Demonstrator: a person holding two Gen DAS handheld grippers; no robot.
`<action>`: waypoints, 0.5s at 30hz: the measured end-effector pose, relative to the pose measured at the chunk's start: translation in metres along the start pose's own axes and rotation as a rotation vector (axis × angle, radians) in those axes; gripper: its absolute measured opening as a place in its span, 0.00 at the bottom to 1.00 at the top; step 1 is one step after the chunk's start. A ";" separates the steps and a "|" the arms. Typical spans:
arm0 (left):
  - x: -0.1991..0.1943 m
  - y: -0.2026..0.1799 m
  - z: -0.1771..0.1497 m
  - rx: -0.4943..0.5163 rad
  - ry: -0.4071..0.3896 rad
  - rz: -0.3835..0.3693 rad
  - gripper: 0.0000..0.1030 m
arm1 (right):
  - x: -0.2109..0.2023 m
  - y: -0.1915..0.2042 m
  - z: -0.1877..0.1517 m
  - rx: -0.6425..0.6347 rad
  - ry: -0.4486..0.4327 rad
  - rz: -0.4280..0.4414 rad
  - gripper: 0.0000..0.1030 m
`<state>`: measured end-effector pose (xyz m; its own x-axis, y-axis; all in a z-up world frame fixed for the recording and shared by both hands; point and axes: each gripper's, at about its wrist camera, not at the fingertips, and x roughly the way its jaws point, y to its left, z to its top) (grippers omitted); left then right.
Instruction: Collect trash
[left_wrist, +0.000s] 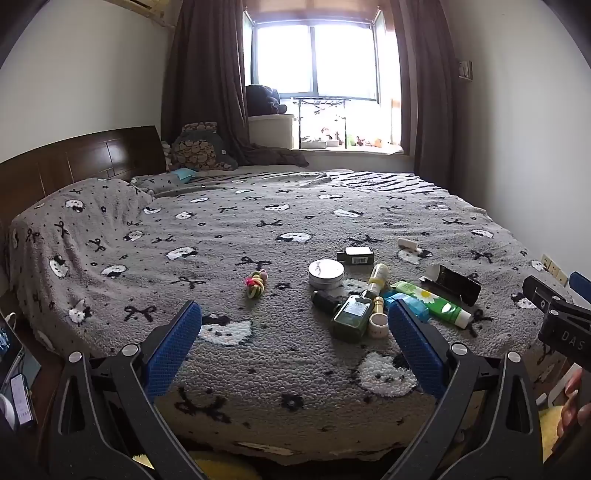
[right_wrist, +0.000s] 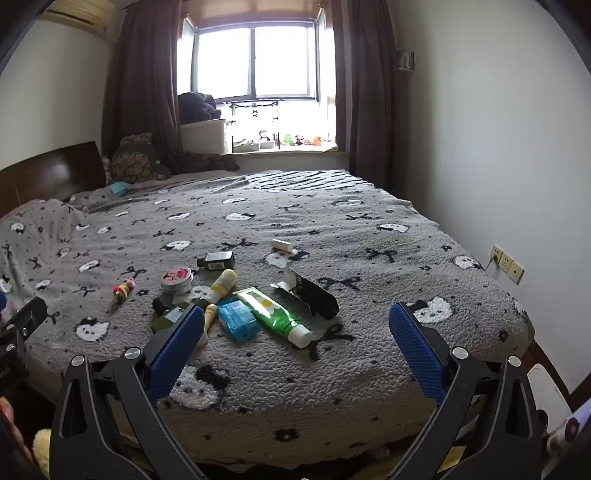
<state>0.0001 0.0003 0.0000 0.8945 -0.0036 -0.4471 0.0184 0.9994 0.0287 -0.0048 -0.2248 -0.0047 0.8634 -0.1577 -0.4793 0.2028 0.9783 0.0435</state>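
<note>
Right wrist view: right gripper (right_wrist: 295, 332) and left gripper (left_wrist: 293, 325) both spread wide, empty. Trash pile, including green plastic tube (right_wrist: 275, 315), sits near grey fleece bed's (right_wrist: 369, 236) front edge. Approach step; next, reach in and close on one item.

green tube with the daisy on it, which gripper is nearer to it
Right. The green tube lies just ahead of the open right gripper, between its finger lines. For the open left gripper, the tube sits off beyond its right finger, further to the side.
</note>
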 end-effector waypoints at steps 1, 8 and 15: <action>0.000 0.000 0.000 0.000 0.000 -0.002 0.93 | 0.000 0.000 0.000 0.001 0.000 -0.002 0.97; 0.000 0.005 0.000 0.000 -0.005 0.001 0.93 | -0.003 0.002 0.001 -0.007 -0.005 -0.009 0.97; -0.002 0.004 0.004 0.004 -0.006 0.009 0.93 | -0.004 -0.001 0.003 -0.009 -0.011 -0.012 0.97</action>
<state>-0.0002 0.0039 0.0043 0.8974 0.0056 -0.4412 0.0117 0.9993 0.0365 -0.0069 -0.2252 -0.0001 0.8660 -0.1712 -0.4698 0.2095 0.9773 0.0300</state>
